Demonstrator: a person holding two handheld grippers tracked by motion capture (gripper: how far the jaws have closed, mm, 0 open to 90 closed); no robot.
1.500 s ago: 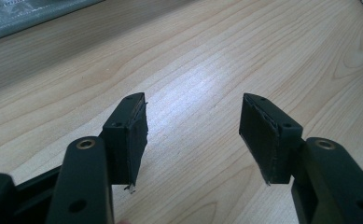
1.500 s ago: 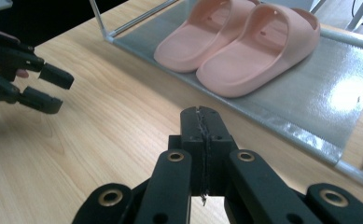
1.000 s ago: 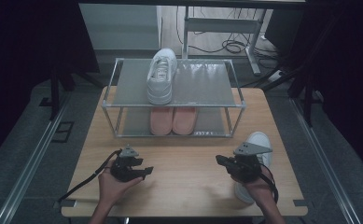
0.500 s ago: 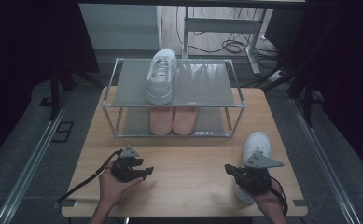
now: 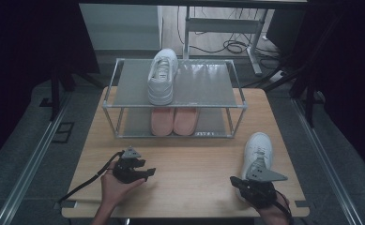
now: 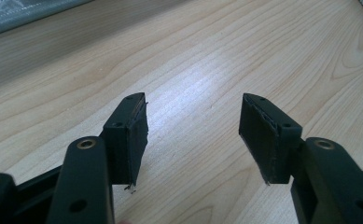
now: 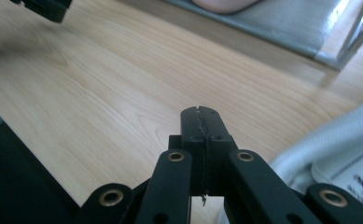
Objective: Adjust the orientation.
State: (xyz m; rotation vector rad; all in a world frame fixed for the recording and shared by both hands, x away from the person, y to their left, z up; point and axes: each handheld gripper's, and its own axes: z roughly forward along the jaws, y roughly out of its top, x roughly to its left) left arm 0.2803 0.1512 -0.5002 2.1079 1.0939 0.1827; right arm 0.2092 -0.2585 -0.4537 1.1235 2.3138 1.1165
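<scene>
the left gripper (image 5: 132, 168) rests low on the pale wood-grain table (image 5: 189, 164), its flat black fingers (image 6: 131, 128) spread and empty, probably just waiting. behind stands a metal-frame shoe rack (image 5: 173, 101) holding a white sneaker (image 5: 162, 76) above pink slippers (image 5: 174, 121). the right gripper (image 5: 256, 185), fingers (image 7: 202, 128) clenched on nothing, hovers over the heel of the loose white sneaker (image 5: 257, 150) near the table's right edge, likely lining up a grasp.

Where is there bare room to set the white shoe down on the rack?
The top shelf is bare right of the white sneaker already there, out to the right rail. A narrower bare strip lies left of it. The lower shelf is crowded mid-way by the pink pair; its ends look free.
</scene>
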